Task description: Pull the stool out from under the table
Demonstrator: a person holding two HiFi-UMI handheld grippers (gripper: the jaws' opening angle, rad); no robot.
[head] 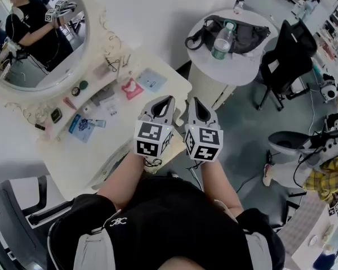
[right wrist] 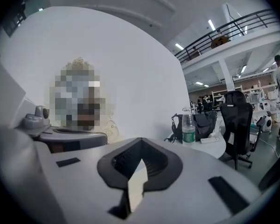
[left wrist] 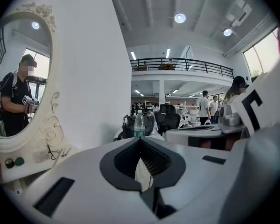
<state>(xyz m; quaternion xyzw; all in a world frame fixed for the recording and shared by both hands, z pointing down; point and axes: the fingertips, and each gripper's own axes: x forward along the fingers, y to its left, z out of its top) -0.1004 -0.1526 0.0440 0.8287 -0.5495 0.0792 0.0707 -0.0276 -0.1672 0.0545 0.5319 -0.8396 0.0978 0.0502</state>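
Wall (head: 174,16): plain white
Mirror (head: 34,38): oval, ornate cream frame
Round table (head: 236,73): white, by the wall's corner
Chair (head: 287,55): black, beside the round table
Floor (head: 253,134): grey
Lamps (left wrist: 179,17): round, lit, on a high ceiling
Balcony (left wrist: 182,64): dark rail, far end
Window (left wrist: 266,50): bright

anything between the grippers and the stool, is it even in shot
No stool shows in any view. The left gripper and right gripper are shut and empty, held above the table near its front corner. If the stool is underneath, the tabletop hides it.

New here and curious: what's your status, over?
Left gripper and right gripper shut, empty, side by side above table edge. Stool not in view. Obstacles: cannot tell.
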